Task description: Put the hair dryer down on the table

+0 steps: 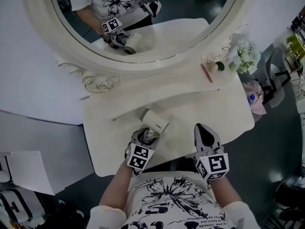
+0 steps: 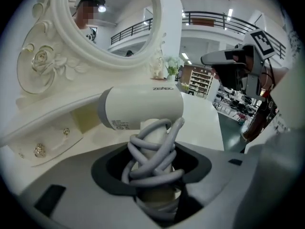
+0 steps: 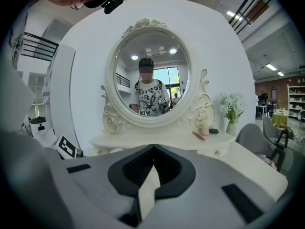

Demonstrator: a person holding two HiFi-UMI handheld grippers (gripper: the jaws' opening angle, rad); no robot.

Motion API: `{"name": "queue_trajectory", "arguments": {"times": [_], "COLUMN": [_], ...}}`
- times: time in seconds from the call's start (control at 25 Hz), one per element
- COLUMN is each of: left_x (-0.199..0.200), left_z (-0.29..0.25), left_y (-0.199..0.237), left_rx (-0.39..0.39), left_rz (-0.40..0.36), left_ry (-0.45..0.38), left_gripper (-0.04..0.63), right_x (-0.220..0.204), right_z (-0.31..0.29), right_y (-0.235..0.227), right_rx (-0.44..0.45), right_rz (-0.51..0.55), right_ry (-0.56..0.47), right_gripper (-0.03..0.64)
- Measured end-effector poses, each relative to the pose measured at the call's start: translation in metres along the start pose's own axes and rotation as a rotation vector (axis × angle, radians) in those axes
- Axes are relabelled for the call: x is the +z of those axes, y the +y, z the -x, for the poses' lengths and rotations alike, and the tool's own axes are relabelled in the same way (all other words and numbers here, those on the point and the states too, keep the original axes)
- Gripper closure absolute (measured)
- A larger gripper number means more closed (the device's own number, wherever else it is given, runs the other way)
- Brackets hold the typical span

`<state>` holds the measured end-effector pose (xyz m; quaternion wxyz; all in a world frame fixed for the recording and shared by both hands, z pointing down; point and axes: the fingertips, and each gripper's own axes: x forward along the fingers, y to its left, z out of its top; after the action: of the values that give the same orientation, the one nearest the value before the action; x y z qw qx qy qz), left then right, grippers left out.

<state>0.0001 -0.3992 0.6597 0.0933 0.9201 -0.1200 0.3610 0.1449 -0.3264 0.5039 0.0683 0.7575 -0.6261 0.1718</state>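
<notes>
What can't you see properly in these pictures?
- Handle of the hair dryer: left gripper view, wrapped in cord and sunk between the left gripper's jaws.
- Whether the hair dryer touches the table: head view, its own body covers the spot.
- Small things beside the flowers: head view, too small to name.

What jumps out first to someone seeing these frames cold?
The white hair dryer, grey cord wound round its handle, is clamped in the left gripper over the near part of the cream dressing table. Behind it, the big oval mirror in its ornate frame fills the back and reflects the person and both grippers. The right gripper is to the right, jaws together and empty.
</notes>
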Motion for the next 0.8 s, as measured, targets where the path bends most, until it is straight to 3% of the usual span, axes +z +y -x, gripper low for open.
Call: {"name": "queue_trajectory", "arguments": {"times": [0.32,0.8], "left_x": [-0.022,-0.025], "left_z": [-0.015,-0.016], "left_y": [0.002,0.0], "left_rx": [-0.011,-0.025], "left_rz": [-0.016,-0.064], "left_ry": [0.132,0.152], "left_gripper": [0.353,0.353], "right_x": [-0.006,-0.005], "right_z": [0.001,-0.008], "right_y": [0.001,0.018], "right_rx": [-0.024,0.017], "right_rz": [0.002,0.025], "right_ry": [0.013,0.032], "right_gripper": [0.6,0.6]}}
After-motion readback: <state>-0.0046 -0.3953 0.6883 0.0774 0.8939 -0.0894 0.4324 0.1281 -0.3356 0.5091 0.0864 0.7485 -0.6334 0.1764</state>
